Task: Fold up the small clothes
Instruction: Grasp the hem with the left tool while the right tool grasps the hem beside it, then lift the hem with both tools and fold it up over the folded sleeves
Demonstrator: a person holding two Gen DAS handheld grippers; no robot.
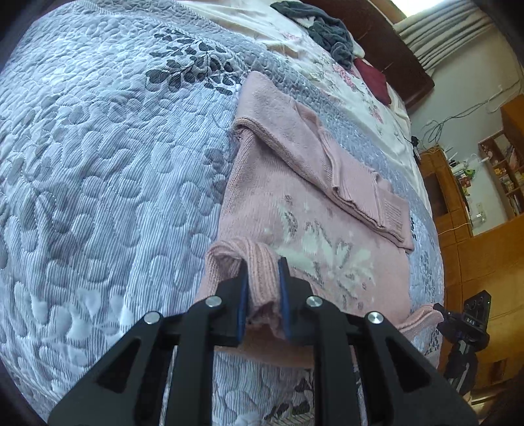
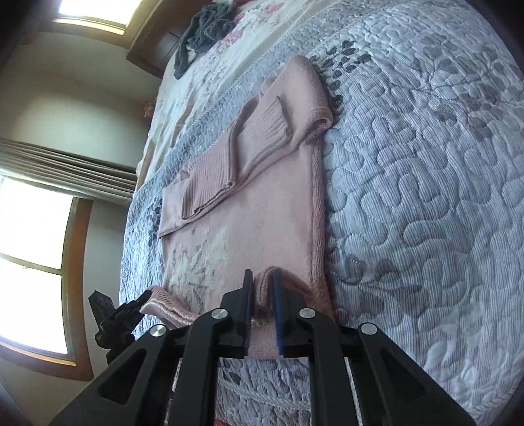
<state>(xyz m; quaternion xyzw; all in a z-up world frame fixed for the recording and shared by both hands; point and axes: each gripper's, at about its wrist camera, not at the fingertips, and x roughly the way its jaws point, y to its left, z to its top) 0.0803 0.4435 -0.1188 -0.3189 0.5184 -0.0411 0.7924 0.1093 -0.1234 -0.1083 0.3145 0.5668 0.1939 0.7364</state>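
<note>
A small pink knit sweater [image 1: 294, 203] with a pale flower pattern lies flat on the quilted bed, both sleeves folded across its body. My left gripper [image 1: 263, 265] is shut on the ribbed hem at one bottom corner, lifting a fold of it. In the right wrist view the same sweater [image 2: 262, 209] stretches away from me, and my right gripper [image 2: 262, 278] is shut on the hem at the other bottom corner. The opposite gripper [image 2: 111, 314] shows at the lower left there, holding its corner of the hem.
The grey-and-white quilted bedspread [image 1: 98, 164] covers most of the bed. A dark grey garment [image 1: 327, 29] and a dark red cloth [image 1: 373, 78] lie near the headboard. Wooden furniture and shelves [image 1: 491, 183] stand beside the bed; windows [image 2: 32, 229] are on the other side.
</note>
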